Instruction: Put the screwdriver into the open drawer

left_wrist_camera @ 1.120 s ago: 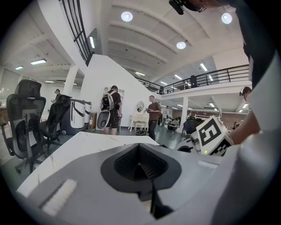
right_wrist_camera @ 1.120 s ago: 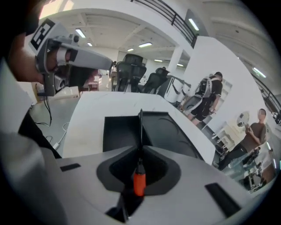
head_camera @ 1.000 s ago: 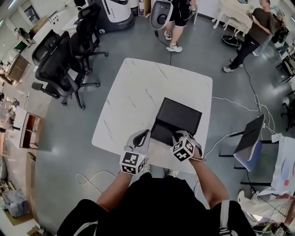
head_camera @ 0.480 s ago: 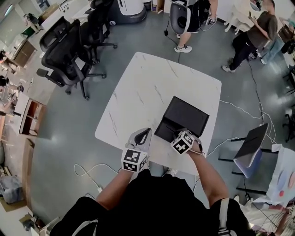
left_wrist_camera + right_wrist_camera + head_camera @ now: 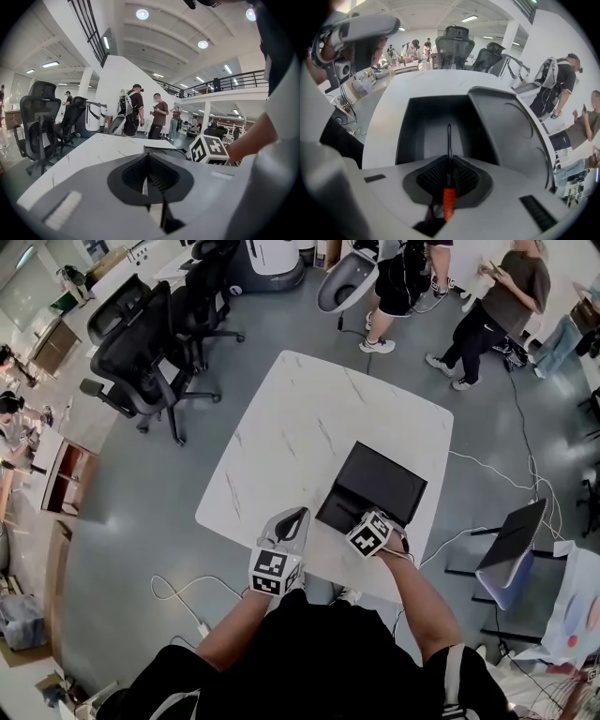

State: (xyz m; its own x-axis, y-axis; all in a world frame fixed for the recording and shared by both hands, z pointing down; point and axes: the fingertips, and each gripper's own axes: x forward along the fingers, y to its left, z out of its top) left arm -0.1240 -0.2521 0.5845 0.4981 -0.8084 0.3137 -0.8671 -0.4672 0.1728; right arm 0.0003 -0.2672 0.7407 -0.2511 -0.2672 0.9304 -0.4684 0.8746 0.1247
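Observation:
An orange-handled screwdriver (image 5: pixel 448 204) sits clamped in my right gripper (image 5: pixel 450 161), which is shut on it. Its black shaft (image 5: pixel 449 140) points forward over the open drawer (image 5: pixel 436 126) of a black box (image 5: pixel 372 486). In the head view the right gripper (image 5: pixel 364 521) hovers at the box's near end, and the screwdriver is hidden there. My left gripper (image 5: pixel 293 517) rests over the white marble table (image 5: pixel 309 418) just left of the box, jaws shut with nothing between them. In the left gripper view the left gripper (image 5: pixel 149 157) faces across the table, with the right gripper's marker cube (image 5: pixel 209 149) to its right.
Black office chairs (image 5: pixel 141 362) stand to the table's left. Several people (image 5: pixel 497 296) and a white machine (image 5: pixel 342 277) are beyond the far edge. A small stand (image 5: pixel 511 540) and floor cables (image 5: pixel 487 465) lie to the right.
The head view has shifted a little. Both grippers stay at the table's near edge, the right one still at the box's near end. The people beyond the table have walked on.

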